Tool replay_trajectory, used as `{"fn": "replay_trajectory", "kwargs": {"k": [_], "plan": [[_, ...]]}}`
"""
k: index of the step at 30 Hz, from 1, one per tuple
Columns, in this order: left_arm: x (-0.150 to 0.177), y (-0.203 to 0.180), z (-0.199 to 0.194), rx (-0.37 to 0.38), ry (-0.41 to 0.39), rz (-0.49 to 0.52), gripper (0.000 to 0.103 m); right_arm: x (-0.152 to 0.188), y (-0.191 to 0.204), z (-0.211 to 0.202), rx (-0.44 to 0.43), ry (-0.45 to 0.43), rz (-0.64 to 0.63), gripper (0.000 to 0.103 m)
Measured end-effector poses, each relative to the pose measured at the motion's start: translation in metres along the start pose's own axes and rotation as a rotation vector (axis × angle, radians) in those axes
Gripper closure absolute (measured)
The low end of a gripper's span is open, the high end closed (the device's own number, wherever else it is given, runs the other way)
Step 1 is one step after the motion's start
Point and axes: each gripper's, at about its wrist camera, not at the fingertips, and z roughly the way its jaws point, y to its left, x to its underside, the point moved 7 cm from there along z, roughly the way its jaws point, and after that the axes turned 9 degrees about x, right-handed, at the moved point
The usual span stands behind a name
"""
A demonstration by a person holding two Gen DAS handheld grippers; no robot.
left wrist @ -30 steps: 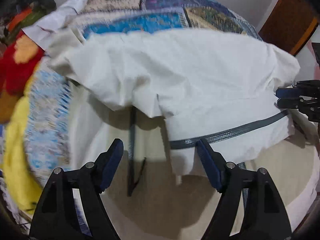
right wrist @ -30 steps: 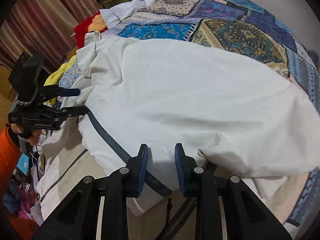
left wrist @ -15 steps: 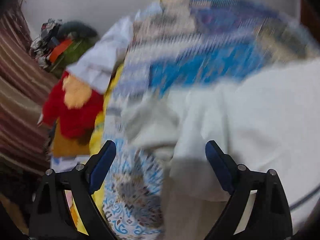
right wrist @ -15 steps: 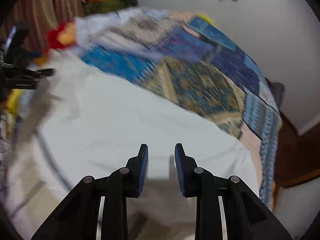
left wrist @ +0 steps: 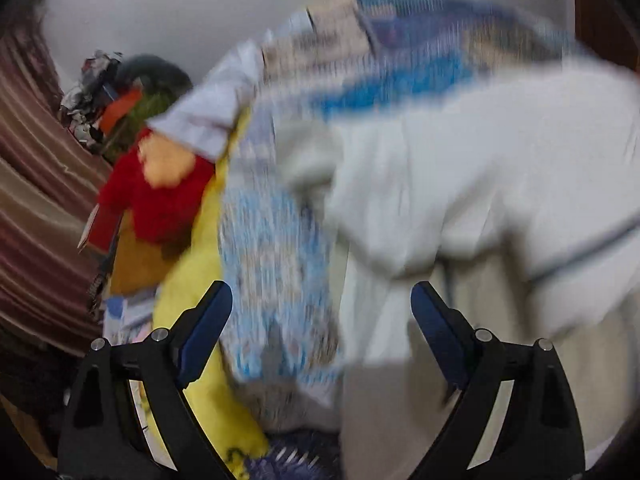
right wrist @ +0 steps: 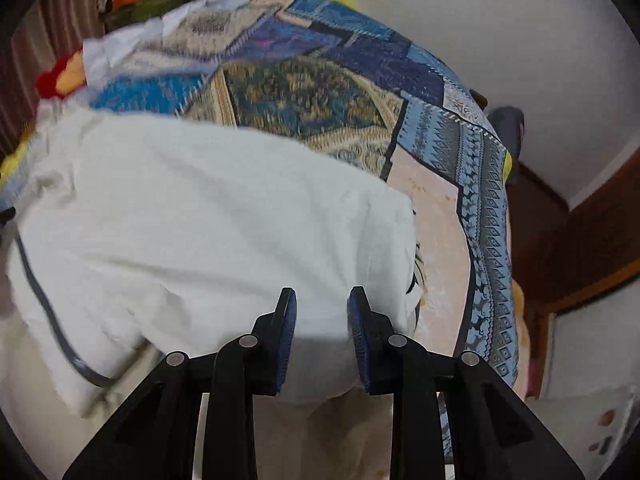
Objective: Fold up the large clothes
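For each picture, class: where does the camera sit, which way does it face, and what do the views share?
Left wrist: on the left gripper, facing down at the bed's edge and red toy; open fingers show.
Right wrist: on the right gripper, facing down over the quilt; narrow fingers show.
Shared: the white garment.

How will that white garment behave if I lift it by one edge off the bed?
Likely floppy: the white garment lies in soft creases and drapes over the patchwork quilt. It probably sags and unfolds when lifted, since its layers lie loose. Looks thin and light, though wide enough to drag.
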Motion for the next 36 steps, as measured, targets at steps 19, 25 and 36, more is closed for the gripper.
{"fn": "replay_trajectory", "kwargs": {"k": [19,25,36], "plan": [[-0.068,-0.022,0.130,0.009,0.126,-0.138,0.010,-0.041,-0.012,0.060,0.334,-0.069,-0.074,0.001],[-0.044,-0.022,0.112,-0.003,0.152,-0.118,0.011,-0.013,-0.050,0.061,0.130,-0.014,0.079,0.000],[-0.029,0.011,-0.015,0.099,0.005,-0.258,0.011,0.015,-0.066,-0.053,-0.037,-0.091,0.218,0.000]]}}
